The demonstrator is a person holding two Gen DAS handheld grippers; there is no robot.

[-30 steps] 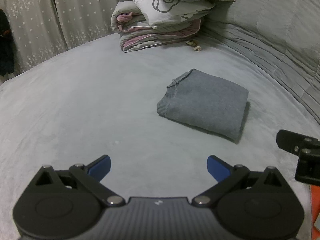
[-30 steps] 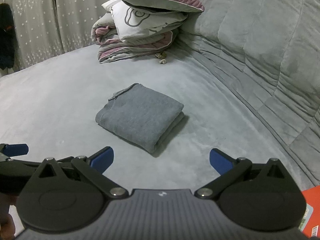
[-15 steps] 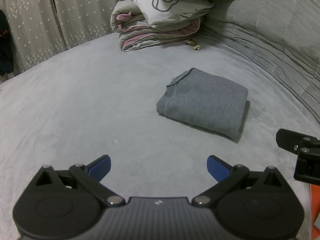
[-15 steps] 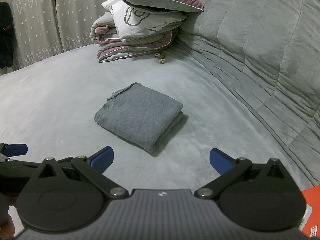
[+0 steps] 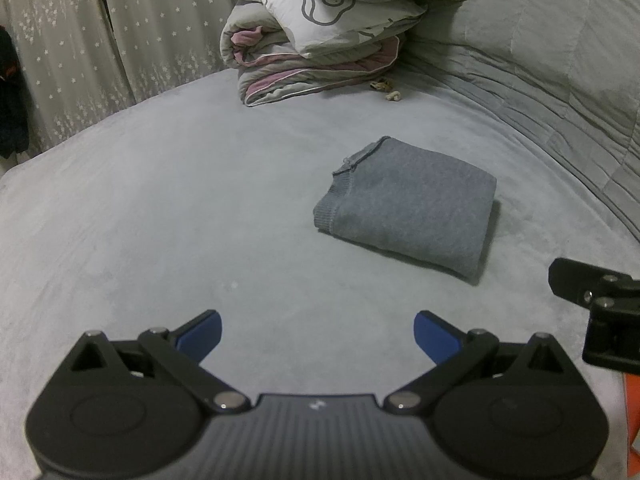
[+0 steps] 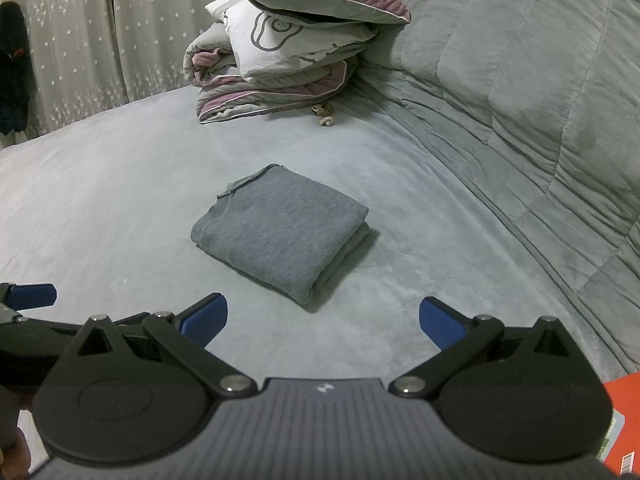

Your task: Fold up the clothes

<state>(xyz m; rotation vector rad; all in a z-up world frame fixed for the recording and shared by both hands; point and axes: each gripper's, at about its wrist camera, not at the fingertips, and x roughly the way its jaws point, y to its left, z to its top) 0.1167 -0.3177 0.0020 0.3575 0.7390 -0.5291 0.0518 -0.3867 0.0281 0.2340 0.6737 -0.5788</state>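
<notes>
- While both tools hang above the bed (image 5: pixel 160 208), the grey garment (image 5: pixel 408 208) lies folded into a compact block ahead of them, apart from either — nothing touches it.
- Left tool (image 5: pixel 316 330): jaws spread wide, nothing between the blue pads; the garment sits forward and off to its right.
- Right tool (image 6: pixel 322 322): jaws also wide and empty; in its own view the garment (image 6: pixel 280 236) lies almost straight ahead, slightly left of centre, so this tool looks the nearer and better lined up.
- The block's long axis runs diagonally, from the far-left corner with the loose hem to the near-right corner, where the stacked layers show.
- Stacked bedding (image 6: pixel 280 60) stands well beyond the garment, against the quilted cover at the bed's head.
- Judging by the tidy shape, folding seems done or nearly so — any further move would likely be a straight reach forward by the right tool.
</notes>
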